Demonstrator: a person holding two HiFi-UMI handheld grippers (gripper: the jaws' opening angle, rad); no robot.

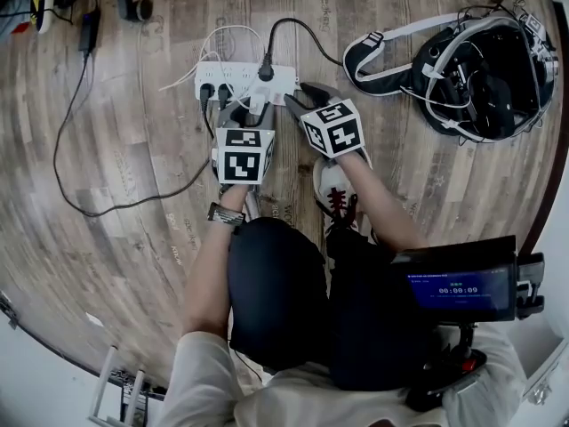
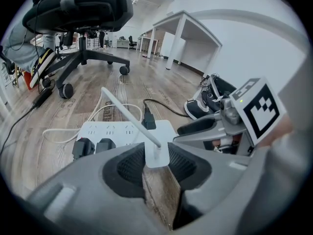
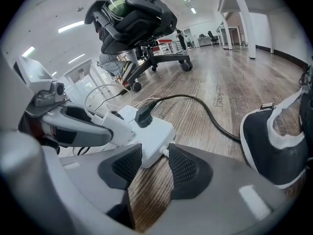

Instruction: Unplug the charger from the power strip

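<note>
**Charger (image 2: 156, 153) pinched in the left gripper (image 2: 155, 163) at the power strip (image 2: 112, 131)**

The white block sits squeezed between the left pads at the strip's near edge, on the wood floor (image 1: 116, 149); whether its prongs are seated cannot be told. The right gripper (image 3: 150, 163) appears clamped on the strip's end corner. The pull is best made straight, without twisting, with the right grip firm so the strip does not lift.

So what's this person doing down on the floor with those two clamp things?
A person crouching on the wooden floor is unplugging a white charger from a power strip. The left gripper is clamped on the charger, which looks still plugged in. The right gripper has its jaws around the strip's end, seemingly to steady it.
</note>
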